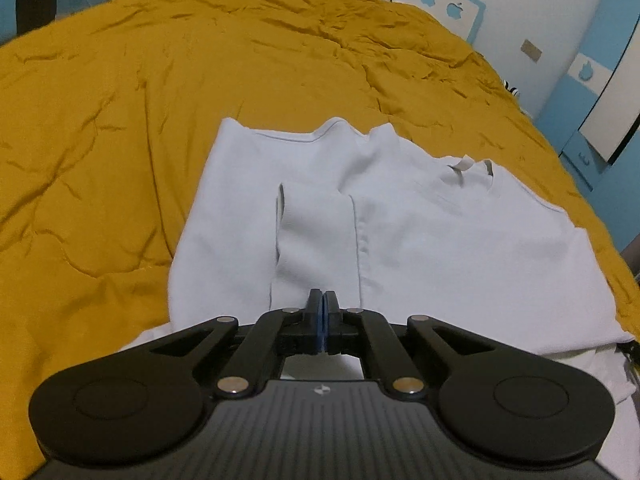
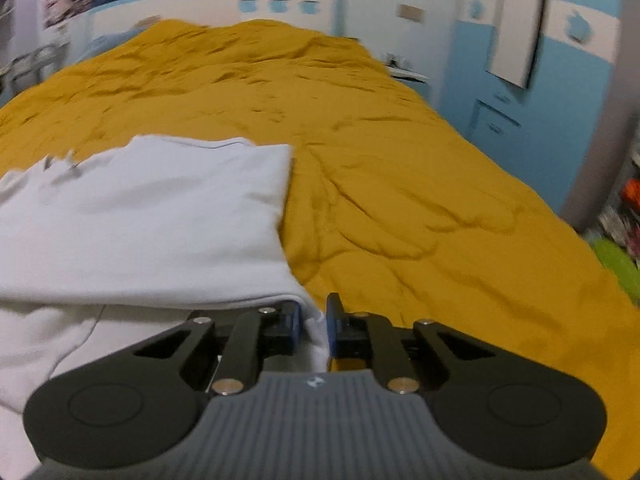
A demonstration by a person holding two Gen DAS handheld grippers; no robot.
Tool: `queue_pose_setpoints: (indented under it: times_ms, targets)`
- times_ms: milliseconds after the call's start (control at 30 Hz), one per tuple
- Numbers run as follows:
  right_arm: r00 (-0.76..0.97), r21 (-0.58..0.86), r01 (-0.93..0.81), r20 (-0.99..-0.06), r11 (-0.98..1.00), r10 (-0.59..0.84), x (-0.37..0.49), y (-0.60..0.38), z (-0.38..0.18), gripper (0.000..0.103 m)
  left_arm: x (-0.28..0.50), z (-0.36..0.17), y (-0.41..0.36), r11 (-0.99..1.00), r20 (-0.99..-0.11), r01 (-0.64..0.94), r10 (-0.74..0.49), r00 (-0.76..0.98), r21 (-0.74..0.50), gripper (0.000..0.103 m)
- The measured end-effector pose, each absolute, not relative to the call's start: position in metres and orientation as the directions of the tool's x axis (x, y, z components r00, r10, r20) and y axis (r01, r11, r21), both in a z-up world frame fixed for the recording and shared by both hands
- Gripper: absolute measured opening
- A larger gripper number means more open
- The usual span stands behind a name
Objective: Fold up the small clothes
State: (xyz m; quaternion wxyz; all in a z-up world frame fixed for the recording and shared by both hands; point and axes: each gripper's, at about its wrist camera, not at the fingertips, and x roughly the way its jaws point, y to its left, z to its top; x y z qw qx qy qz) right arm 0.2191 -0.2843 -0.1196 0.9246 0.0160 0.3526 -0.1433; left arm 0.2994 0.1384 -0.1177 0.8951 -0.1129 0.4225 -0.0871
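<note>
A white shirt (image 1: 420, 232) lies partly folded on the mustard bedspread (image 1: 120, 128), collar toward the far side, a sleeve (image 1: 316, 236) folded onto its middle. My left gripper (image 1: 322, 300) sits at the near end of that sleeve with its jaws closed together; no cloth shows between them. In the right wrist view the shirt (image 2: 152, 216) lies to the left. My right gripper (image 2: 313, 318) has its jaws a little apart with the shirt's near right corner (image 2: 314, 332) between them.
The bedspread (image 2: 400, 200) spreads wide beyond and to the right of the shirt. A white headboard (image 2: 216, 4) with blue apple shapes stands at the far end. A blue wardrobe (image 2: 532, 112) stands to the right of the bed.
</note>
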Motion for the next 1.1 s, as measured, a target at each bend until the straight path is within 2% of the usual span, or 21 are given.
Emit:
queue_pose_setpoints:
  times_ms: [100,167,200,233,300,367,467,567,600,700,733,767,800,900,1033,1100]
  targets:
    - [0.685,-0.077,0.288,-0.68,0.954,-0.262,0.222,-0.282,-0.125,0.007,0.297,-0.117,0.14,0.96,-0.737,0.06,-0.25,0.627,-0.275,0.004]
    - [0.69,-0.063,0.223,-0.695,0.973,-0.203,0.222,-0.282,-0.122,0.014,0.297,-0.116,0.139,0.963,-0.734,0.073,-0.247,0.633,-0.26,0.004]
    - [0.711,-0.044,0.185,-0.684,0.982,-0.165,0.219,-0.282,-0.116,0.023,0.296,-0.115,0.138,0.965,-0.732,0.079,-0.243,0.636,-0.251,0.004]
    - [0.735,-0.029,0.129,-0.669,0.991,-0.115,0.216,-0.284,-0.107,0.042,0.296,-0.115,0.137,0.967,-0.731,0.083,-0.238,0.639,-0.243,0.004]
    - [0.786,-0.052,0.069,-0.613,0.996,-0.086,0.212,-0.287,-0.087,0.06,0.296,-0.116,0.136,0.969,-0.73,0.085,-0.232,0.642,-0.233,0.004]
    - [0.837,0.014,0.021,-0.546,1.0,-0.01,0.213,-0.298,-0.068,0.064,0.294,-0.116,0.134,0.971,-0.723,0.091,-0.226,0.653,-0.222,0.004]
    - [0.851,0.296,0.02,-0.507,0.955,0.139,0.229,-0.332,-0.065,0.065,0.293,-0.115,0.137,0.967,-0.709,0.084,-0.234,0.665,-0.241,0.004]
    - [0.823,0.417,0.093,-0.544,0.904,0.166,0.248,-0.35,-0.087,0.062,0.296,-0.118,0.138,0.963,-0.71,0.076,-0.242,0.661,-0.258,0.004]
    - [0.804,0.421,0.107,-0.57,0.901,0.171,0.254,-0.35,-0.095,0.062,0.296,-0.119,0.137,0.964,-0.709,0.079,-0.24,0.663,-0.253,0.004]
    - [0.663,0.337,0.112,-0.726,0.935,0.183,0.273,-0.339,-0.131,0.061,0.294,-0.118,0.134,0.969,-0.701,0.098,-0.232,0.674,-0.226,0.004]
    - [0.672,0.319,0.096,-0.72,0.943,0.175,0.271,-0.336,-0.135,0.049,0.294,-0.118,0.135,0.969,-0.701,0.098,-0.233,0.674,-0.228,0.004]
    - [0.691,0.326,0.087,-0.7,0.941,0.179,0.269,-0.336,-0.135,0.033,0.294,-0.118,0.135,0.968,-0.701,0.096,-0.235,0.673,-0.232,0.004]
    - [0.699,0.343,0.09,-0.691,0.935,0.186,0.267,-0.34,-0.134,0.003,0.294,-0.118,0.136,0.967,-0.701,0.094,-0.237,0.673,-0.236,0.004]
    - [0.755,0.381,0.108,-0.632,0.918,0.174,0.258,-0.346,-0.128,0.0,0.293,-0.118,0.136,0.967,-0.7,0.094,-0.236,0.673,-0.236,0.005]
    - [0.796,0.345,0.16,-0.599,0.925,0.086,0.253,-0.339,-0.122,0.0,0.29,-0.116,0.135,0.97,-0.701,0.104,-0.231,0.675,-0.22,0.005]
    - [0.8,0.374,0.233,-0.598,0.898,0.042,0.249,-0.353,-0.121,0.0,0.29,-0.116,0.136,0.971,-0.702,0.104,-0.23,0.674,-0.218,0.005]
